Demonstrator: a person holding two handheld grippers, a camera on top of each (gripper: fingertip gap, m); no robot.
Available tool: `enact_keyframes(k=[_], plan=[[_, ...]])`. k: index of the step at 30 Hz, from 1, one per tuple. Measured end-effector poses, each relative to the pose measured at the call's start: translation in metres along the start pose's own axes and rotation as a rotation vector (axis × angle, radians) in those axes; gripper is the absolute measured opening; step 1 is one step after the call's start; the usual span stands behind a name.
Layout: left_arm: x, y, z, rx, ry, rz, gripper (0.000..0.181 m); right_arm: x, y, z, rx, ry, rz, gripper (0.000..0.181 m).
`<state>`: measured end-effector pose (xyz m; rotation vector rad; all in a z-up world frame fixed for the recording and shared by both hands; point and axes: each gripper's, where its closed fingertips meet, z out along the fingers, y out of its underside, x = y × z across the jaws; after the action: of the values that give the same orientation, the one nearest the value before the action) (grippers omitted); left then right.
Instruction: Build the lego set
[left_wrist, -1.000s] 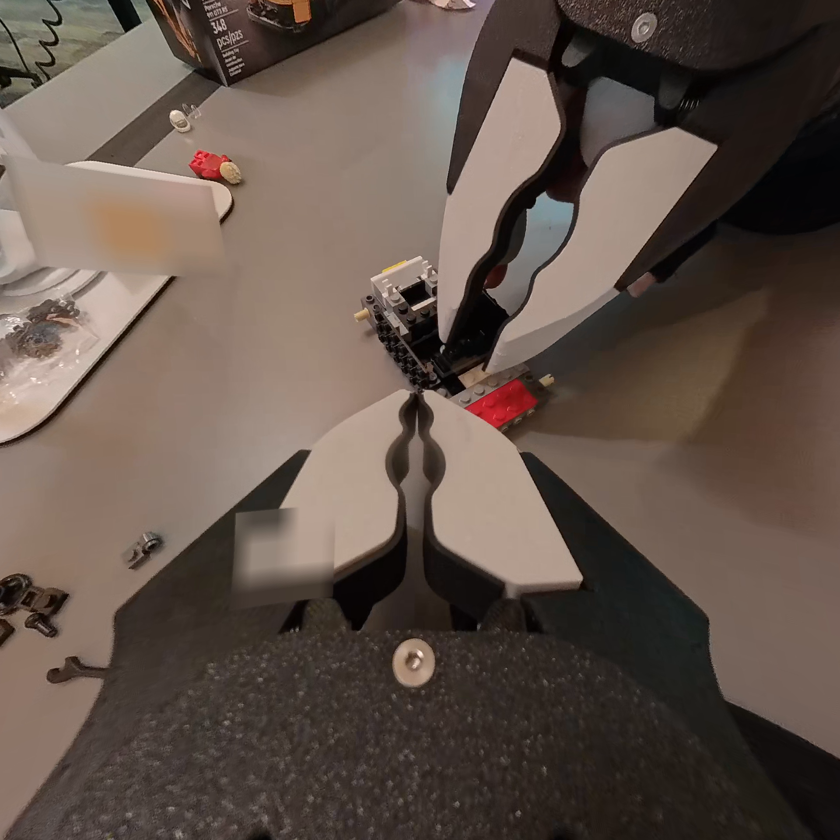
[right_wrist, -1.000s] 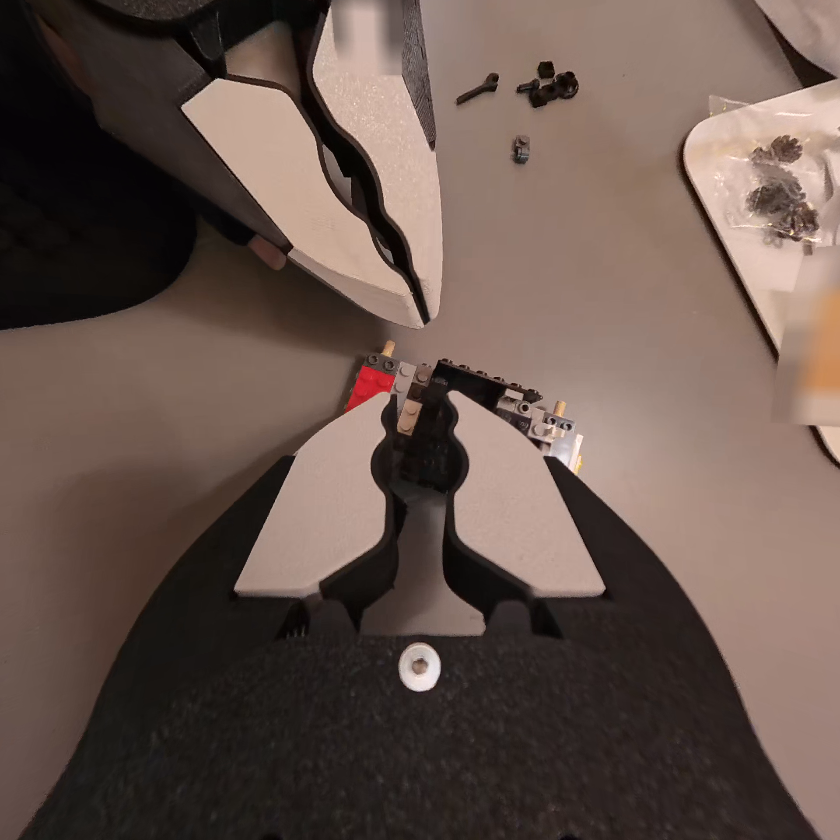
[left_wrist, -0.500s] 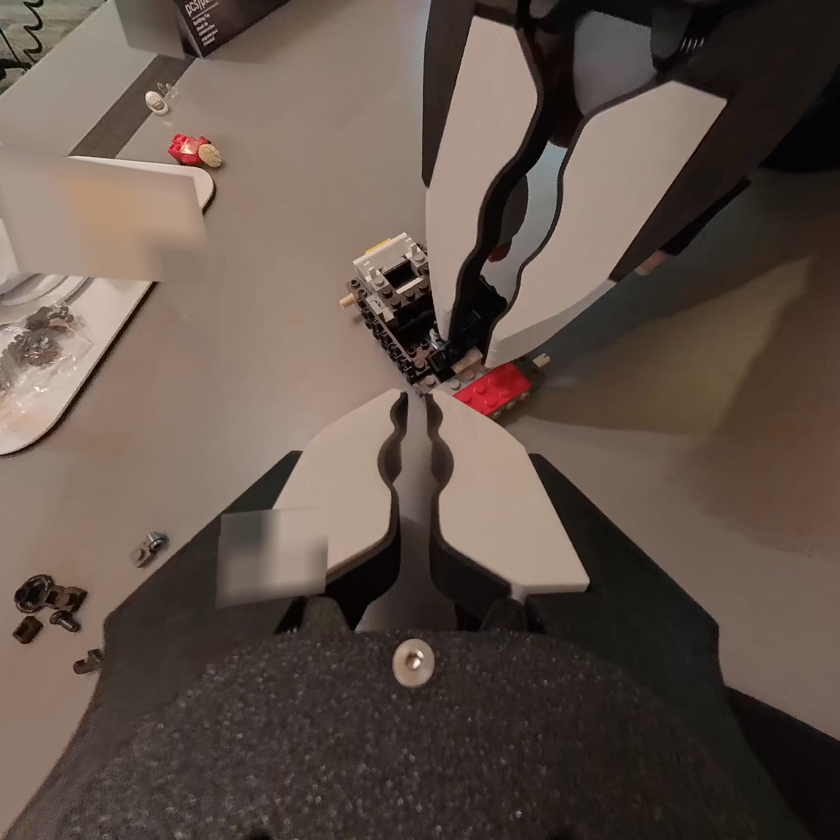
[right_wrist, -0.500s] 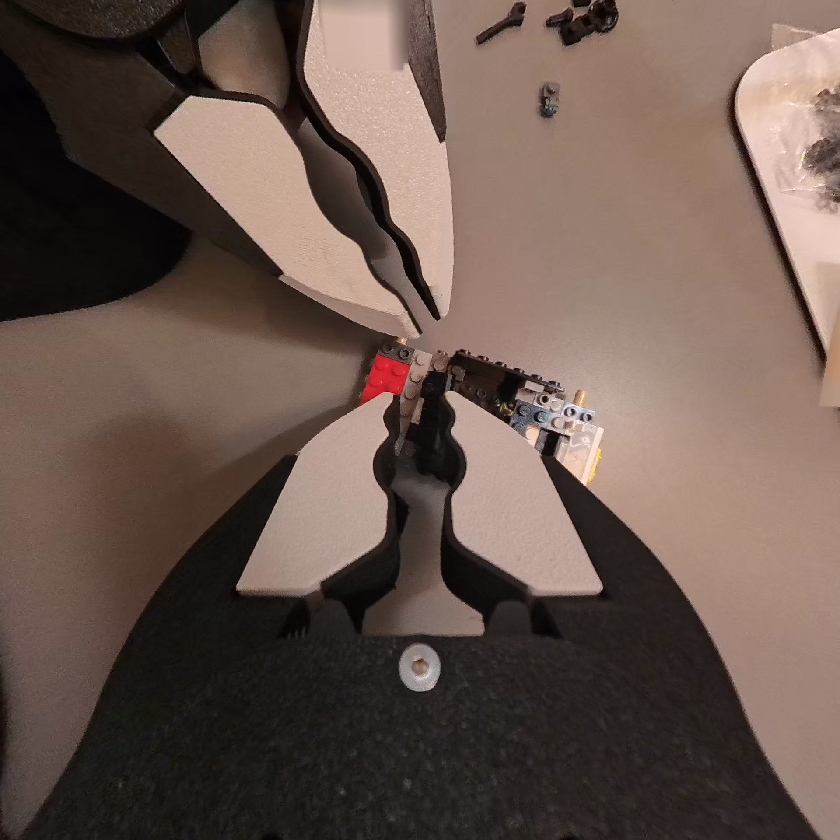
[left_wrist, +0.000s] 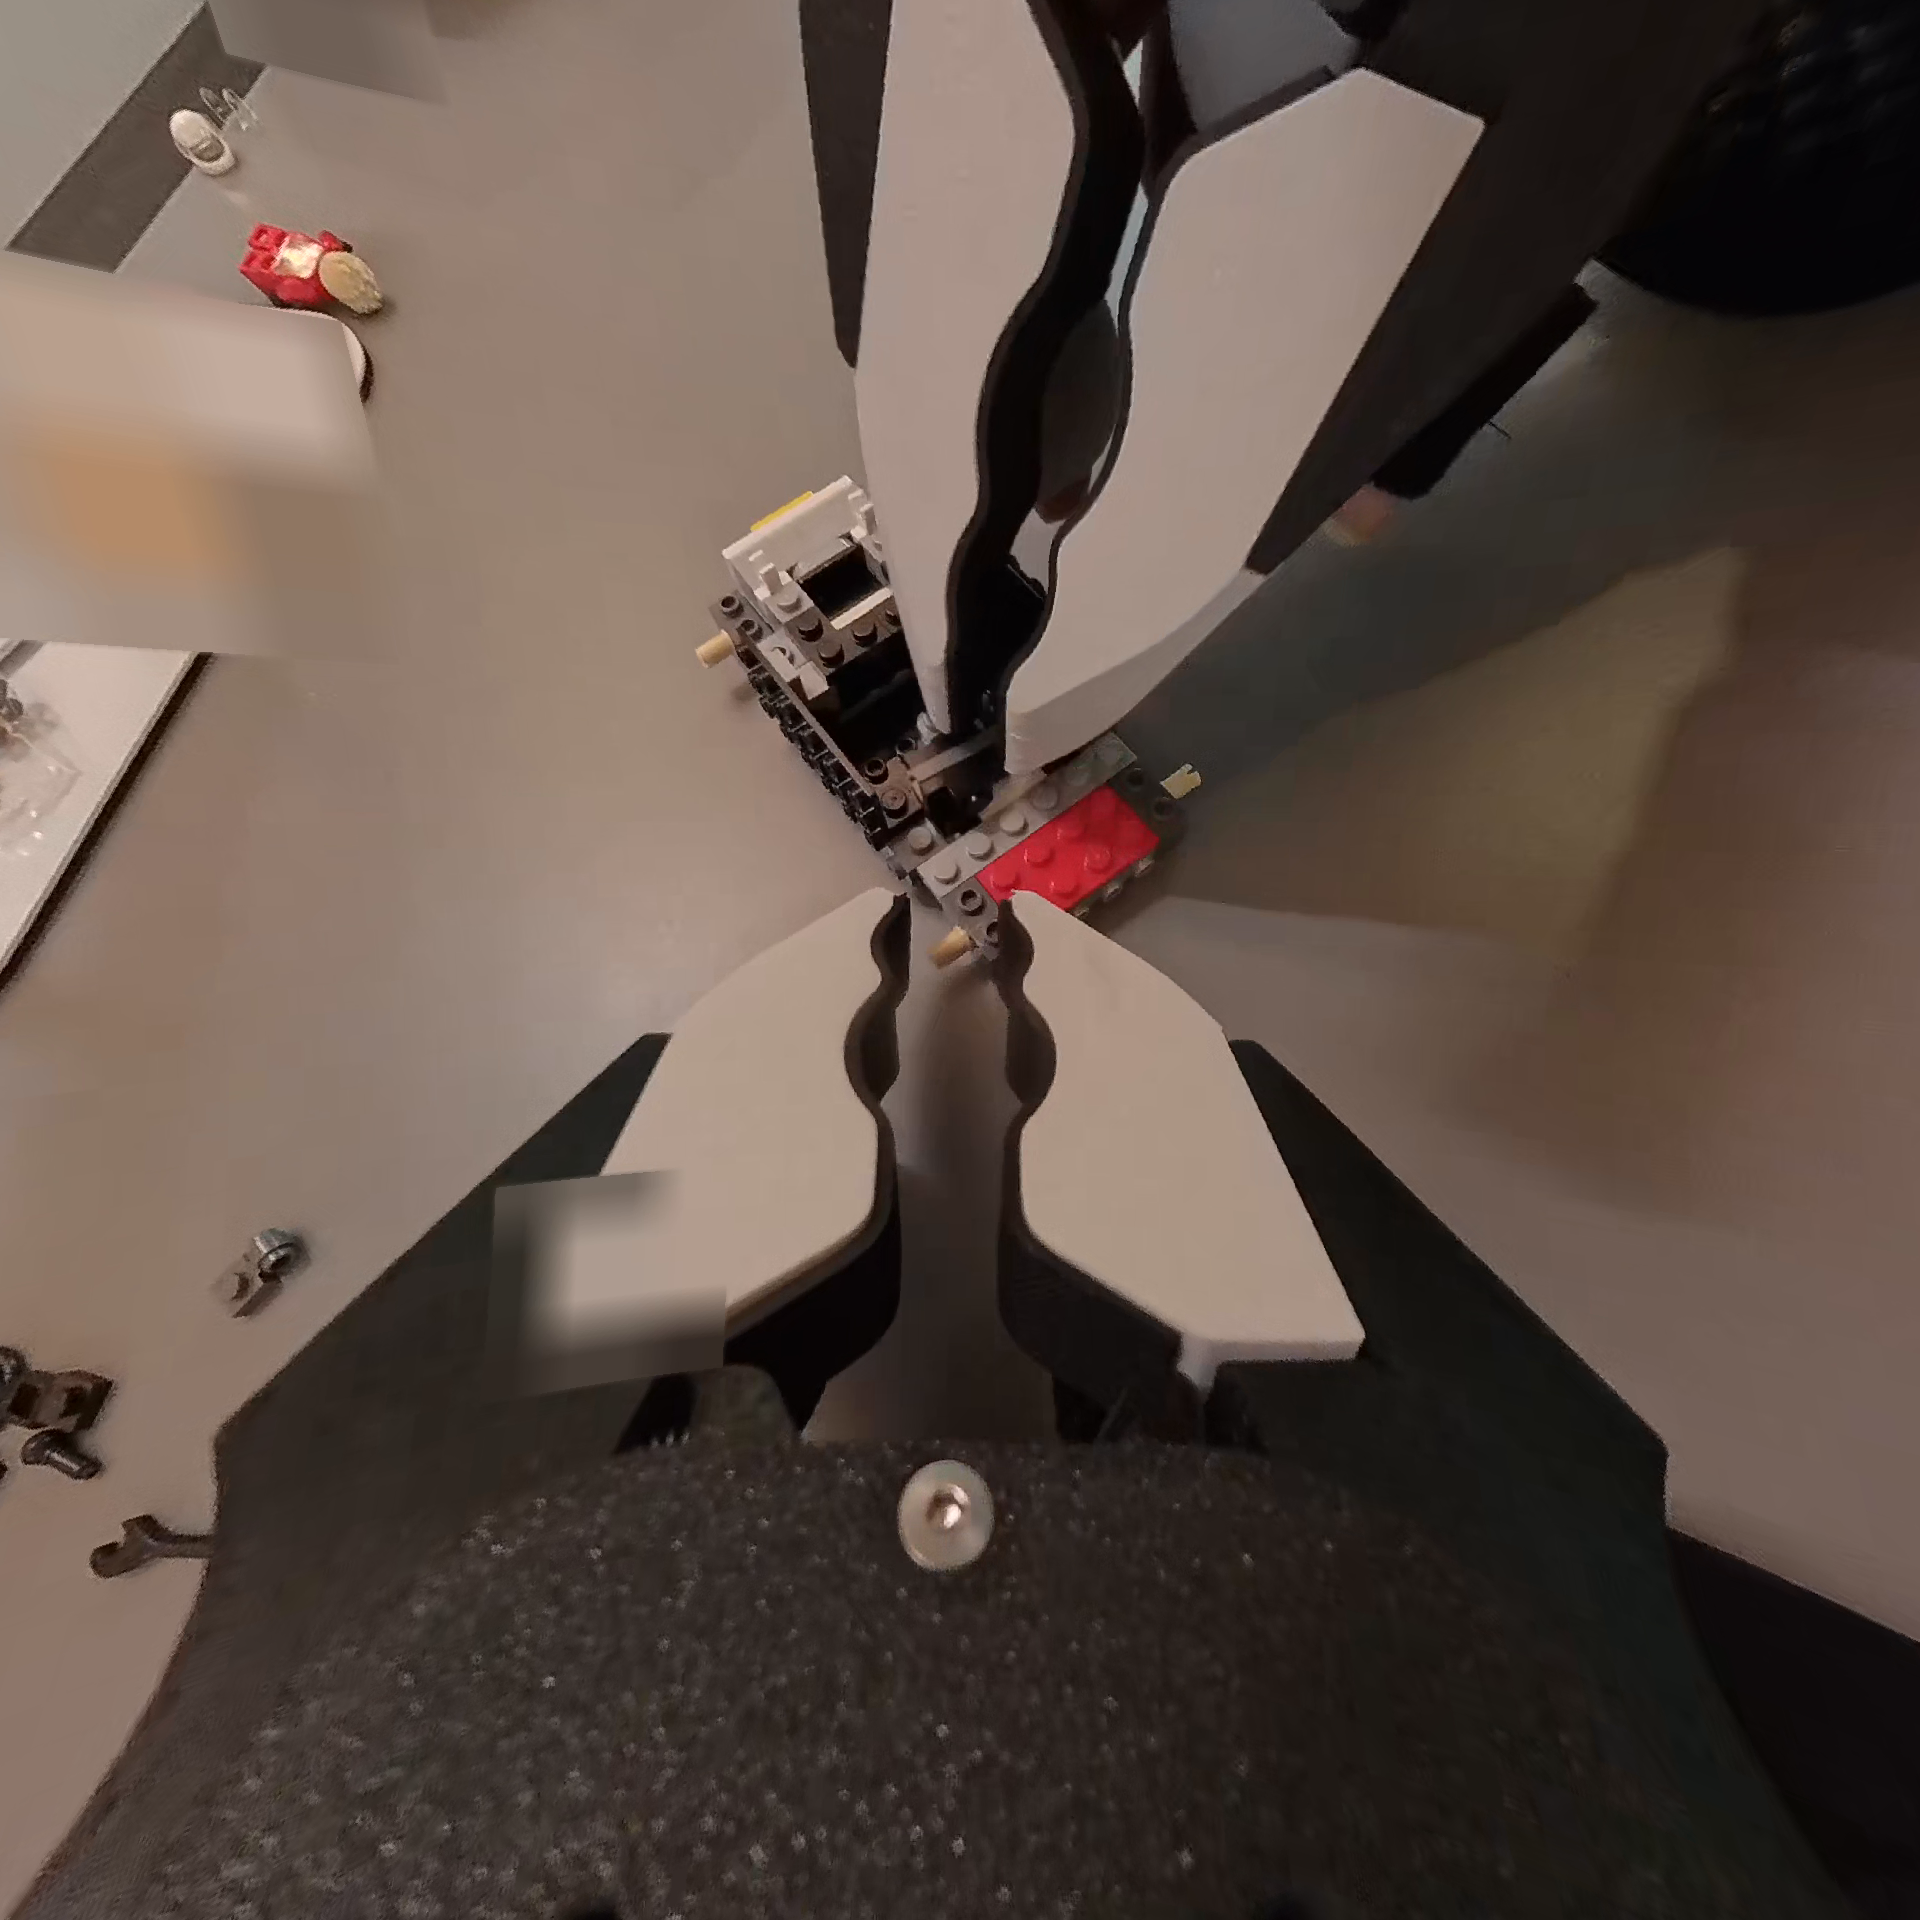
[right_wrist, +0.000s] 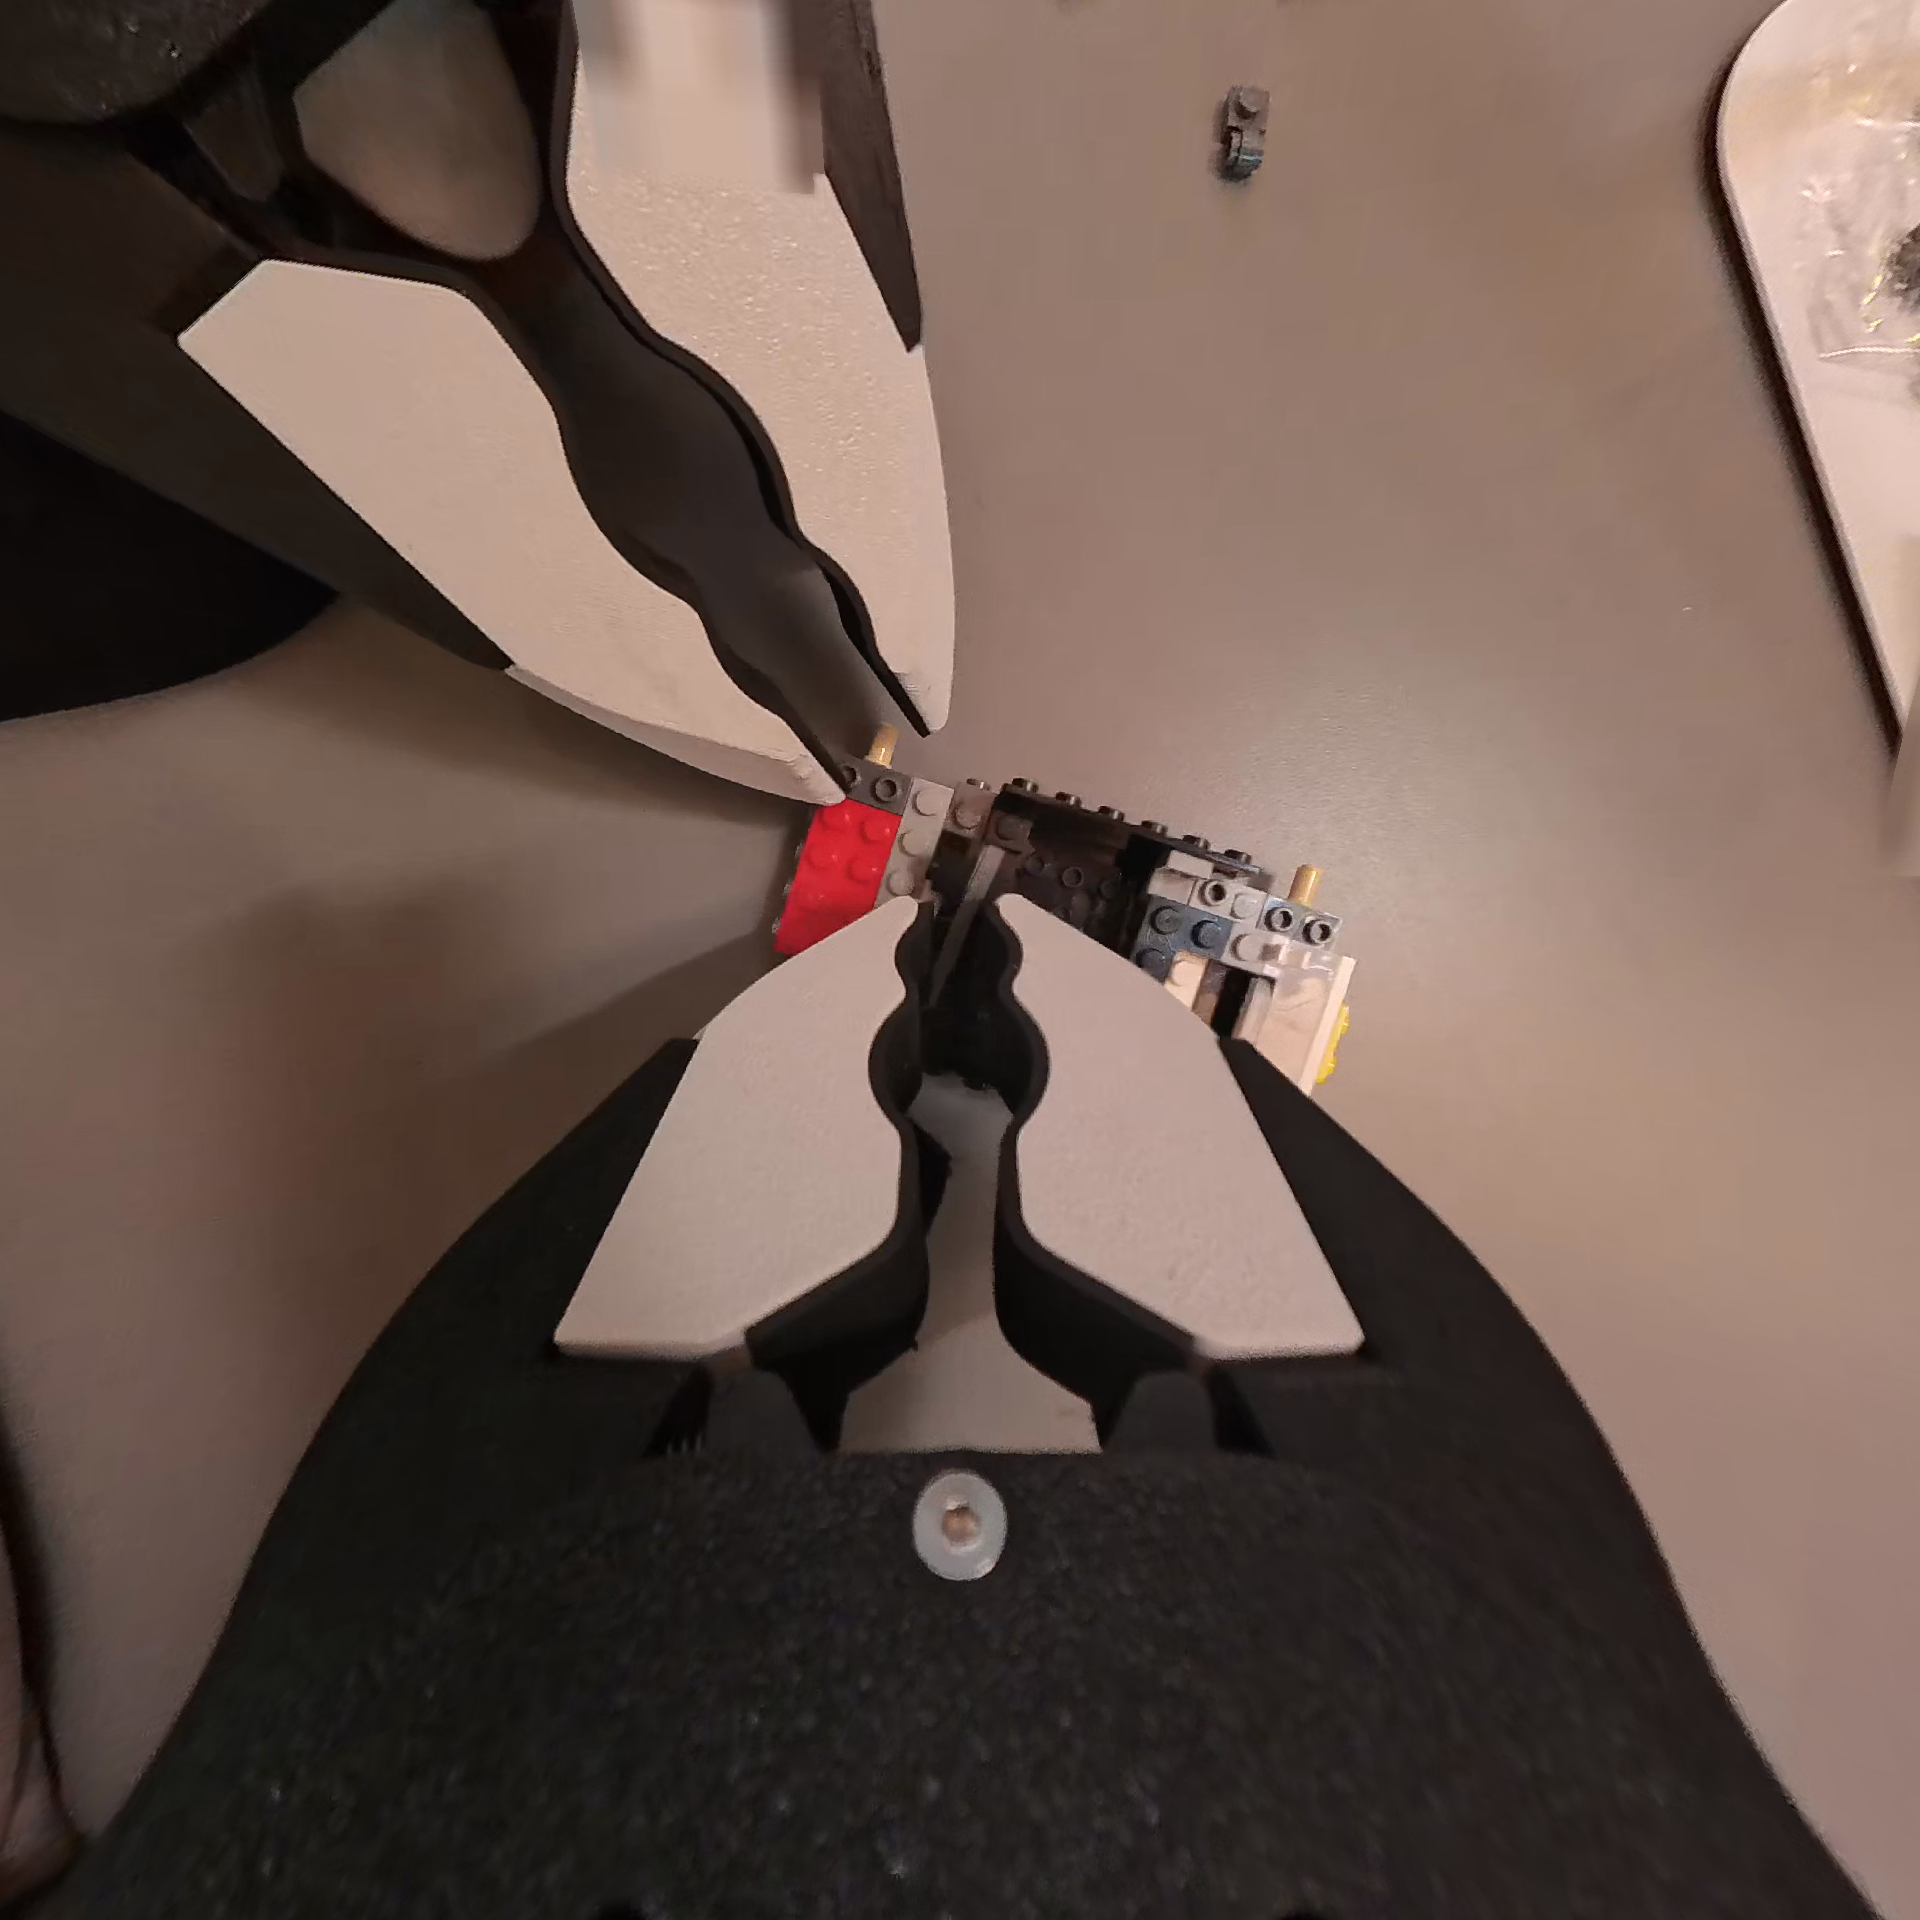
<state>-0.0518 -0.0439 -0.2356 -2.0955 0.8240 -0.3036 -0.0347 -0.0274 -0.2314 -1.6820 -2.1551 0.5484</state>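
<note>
**Both grippers at the lego build, opposite sides**

- Lego build sits on the grey table, roughly mid-frame in both wrist views. Long black chassis, red plate at one end, white/grey block with a yellow bit at the other, tan axle pins sticking out the sides.
- Left gripper: fingers slightly spread, narrow gap. Tips are at the corner of the build next to the red plate; a tan pin and the grey corner stud piece lie right in the gap between the tips. In the right wrist view one tip touches the dark corner brick beside the red plate. Cannot tell whether they actually clamp anything.
- Right gripper: comes in from the opposite side, over the middle of the chassis. Fingers nearly together, pinching a thin dark grey piece that stands tilted into the black section just beside the red end.
- Elsewhere on the table: small red piece with a tan round part, loose grey piece, dark small parts at the left edge, white tray with bagged parts.
</note>
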Motion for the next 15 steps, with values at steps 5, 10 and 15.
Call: enact_keyframes(k=[5, 10, 15], plan=[[0.0004, 0.0002, 0.0007, -0.001, -0.001, 0.001, 0.015, 0.0031, 0.001, -0.0008, -0.002, -0.018, 0.021, 0.012], [-0.0003, 0.0001, 0.0007, 0.001, -0.002, -0.004, 0.014, 0.0026, -0.0007, -0.0031, 0.004, -0.001, -0.004, 0.014], [-0.0001, 0.0001, 0.0009, 0.001, -0.002, -0.005, 0.013, -0.0016, -0.0006, 0.001, -0.027, 0.01, -0.044, 0.017]])
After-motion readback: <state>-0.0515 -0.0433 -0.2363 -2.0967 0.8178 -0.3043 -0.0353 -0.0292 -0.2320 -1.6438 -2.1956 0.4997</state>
